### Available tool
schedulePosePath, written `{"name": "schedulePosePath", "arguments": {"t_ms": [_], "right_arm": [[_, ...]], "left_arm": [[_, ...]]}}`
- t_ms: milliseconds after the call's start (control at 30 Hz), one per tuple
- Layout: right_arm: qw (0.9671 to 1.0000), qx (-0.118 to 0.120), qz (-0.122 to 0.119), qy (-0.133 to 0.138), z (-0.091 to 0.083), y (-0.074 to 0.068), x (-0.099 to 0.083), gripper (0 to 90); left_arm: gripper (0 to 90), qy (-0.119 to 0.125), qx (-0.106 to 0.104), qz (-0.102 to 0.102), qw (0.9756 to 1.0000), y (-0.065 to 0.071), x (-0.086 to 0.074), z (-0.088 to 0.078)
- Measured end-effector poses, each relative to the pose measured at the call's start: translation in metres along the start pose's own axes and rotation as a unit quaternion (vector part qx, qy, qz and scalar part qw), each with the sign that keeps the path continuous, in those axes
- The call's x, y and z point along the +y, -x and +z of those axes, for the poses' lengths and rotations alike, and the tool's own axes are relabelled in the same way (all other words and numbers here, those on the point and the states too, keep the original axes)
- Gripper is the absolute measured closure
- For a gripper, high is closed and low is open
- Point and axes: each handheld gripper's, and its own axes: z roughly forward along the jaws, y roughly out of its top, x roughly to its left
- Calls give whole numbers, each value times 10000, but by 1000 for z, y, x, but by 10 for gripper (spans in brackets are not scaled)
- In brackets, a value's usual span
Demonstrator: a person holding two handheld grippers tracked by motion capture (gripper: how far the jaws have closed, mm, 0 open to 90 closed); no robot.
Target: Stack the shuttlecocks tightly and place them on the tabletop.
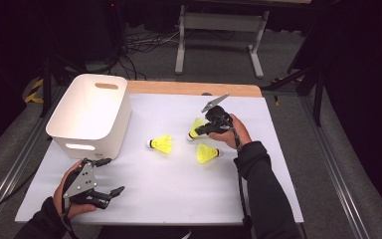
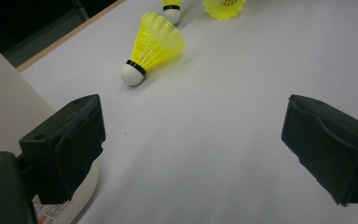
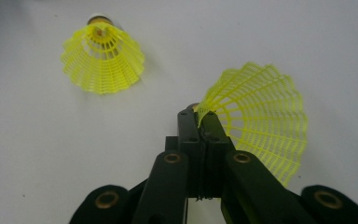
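White bin (image 1: 92, 112) at the left of the white-covered table (image 1: 179, 189), cables (image 1: 139, 47) behind.

Landmark: white bin (image 1: 90, 112), at the table's (image 1: 179, 194) far left corner.
- Just beside its near right corner: one yellow shuttlecock (image 1: 161, 144), lying alone; open sheet around it.
- Farther right of the bin: two more shuttlecocks (image 1: 208, 154), close together, narrow gap between.
- Near side of the bin: left hand-held gripper (image 1: 99, 191); rest of the near strip bare.
- Bin's mouth: open from above.
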Motion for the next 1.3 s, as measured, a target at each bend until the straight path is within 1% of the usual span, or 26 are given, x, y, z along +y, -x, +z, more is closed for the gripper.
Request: {"name": "schedulePosePath", "arguments": {"t_ms": [100,200,267,433,633,833,933,1000,1067,1100,1167,1267,1300], "right_arm": [[9999,100,-79,105,1,-6,4,898],[9994,181,-213,191,1,-16,10,897],[9991,193,-301,240,1,-21,12,897],[9981,301,-482,237,0,-36,20,896],[9972,274,-697,46,6,-50,27,895],[9954,266,-894,-220,19,-60,36,894],[9947,254,-956,-272,24,-63,40,894],[9945,195,-978,-331,28,-64,42,893],[9945,198,-959,-370,30,-66,43,890],[9936,152,-1014,-466,34,-67,44,884],[9927,157,-1060,-545,36,-68,45,880],[9914,153,-1114,-674,40,-70,46,843],[9905,113,-1152,-736,40,-71,47,830]], "left_arm": [[69,2,3,1,10000,0,0,0],[69,1,6,1,10000,0,0,0],[69,-1,5,0,10000,0,0,0],[70,-9,0,4,10000,1,0,0],[71,-19,-20,3,10000,1,1,1],[72,-6,-34,12,10000,1,1,0],[73,-5,-28,5,10000,1,1,0],[73,-10,-31,7,10000,1,1,0],[73,-13,-33,13,10000,1,1,0],[74,-10,-48,8,10000,1,1,0],[74,-16,-50,11,10000,1,1,0],[74,-22,-51,18,10000,1,1,0],[74,-23,-55,10,10000,1,1,0]]}}
